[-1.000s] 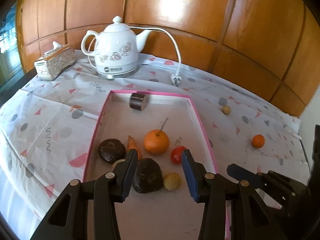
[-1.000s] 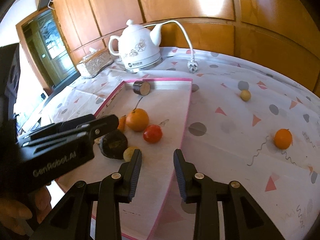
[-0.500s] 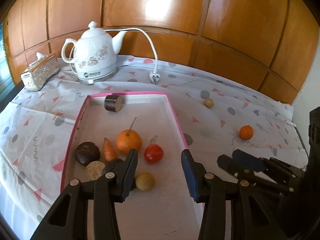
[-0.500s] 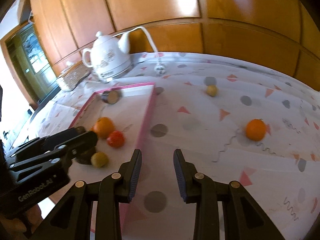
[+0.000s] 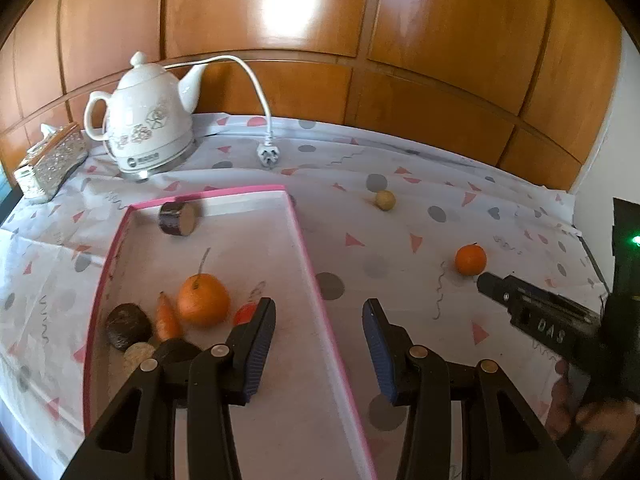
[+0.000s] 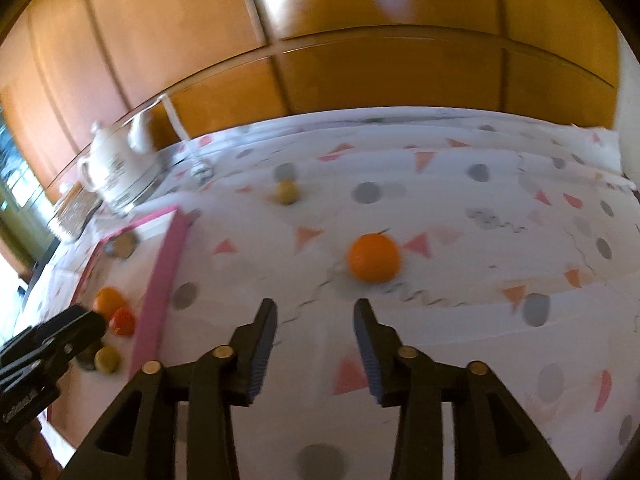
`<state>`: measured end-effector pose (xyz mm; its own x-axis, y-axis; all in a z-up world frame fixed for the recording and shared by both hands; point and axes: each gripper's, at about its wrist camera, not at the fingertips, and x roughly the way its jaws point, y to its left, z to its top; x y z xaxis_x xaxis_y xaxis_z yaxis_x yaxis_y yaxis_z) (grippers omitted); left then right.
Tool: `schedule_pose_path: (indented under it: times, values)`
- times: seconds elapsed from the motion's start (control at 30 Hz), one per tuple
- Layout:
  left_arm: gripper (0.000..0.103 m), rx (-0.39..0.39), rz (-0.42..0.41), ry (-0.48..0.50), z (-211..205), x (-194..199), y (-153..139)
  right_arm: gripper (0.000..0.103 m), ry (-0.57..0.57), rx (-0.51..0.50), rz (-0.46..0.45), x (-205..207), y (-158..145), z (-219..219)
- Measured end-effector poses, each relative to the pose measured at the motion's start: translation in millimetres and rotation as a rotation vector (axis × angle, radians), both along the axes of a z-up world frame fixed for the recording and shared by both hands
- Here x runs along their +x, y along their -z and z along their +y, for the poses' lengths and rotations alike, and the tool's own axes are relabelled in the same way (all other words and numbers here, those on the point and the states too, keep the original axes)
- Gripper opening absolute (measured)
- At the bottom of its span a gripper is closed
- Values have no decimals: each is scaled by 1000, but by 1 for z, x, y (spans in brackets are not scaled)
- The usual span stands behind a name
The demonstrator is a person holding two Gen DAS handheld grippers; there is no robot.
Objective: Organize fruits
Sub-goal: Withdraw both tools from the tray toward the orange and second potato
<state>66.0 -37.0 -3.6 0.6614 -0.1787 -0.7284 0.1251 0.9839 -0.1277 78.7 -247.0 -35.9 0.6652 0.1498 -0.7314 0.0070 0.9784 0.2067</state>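
Two fisheye wrist views look steeply down and forward along black two-finger grippers over a patterned white tablecloth (image 5: 400, 216) toward orange wooden wall panelling (image 5: 440, 60); the left sits close above a pink-rimmed shallow tray (image 5: 308, 264); both share a small orange fruit (image 6: 374, 258).

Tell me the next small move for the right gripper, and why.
Probably ease the right gripper forward and down until its fingers straddle the loose orange. Its jaws have just been opening with nothing between them, and the orange lies on the tablecloth just ahead, slightly right of centre and outside the pink tray where most fruit already sits. The view is blurred, so go slowly.
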Motion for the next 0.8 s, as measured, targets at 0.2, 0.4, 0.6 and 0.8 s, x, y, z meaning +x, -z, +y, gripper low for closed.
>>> schedule_pose_path:
  times: [0.2,0.4,0.6,0.8]
  values:
    - [46,-9,11,24,-13,12,0,53,64,6,4,17,4,-28]
    - [46,-20,34,51,-30,29,1,53,57,16,30,41,13,-34]
    - [46,-38,63,61,-47,59,4,42,24,1,68,59,27,-26]
    - [42,-44,99,84,-69,102,18,38,-2,-30,49,60,28,-24]
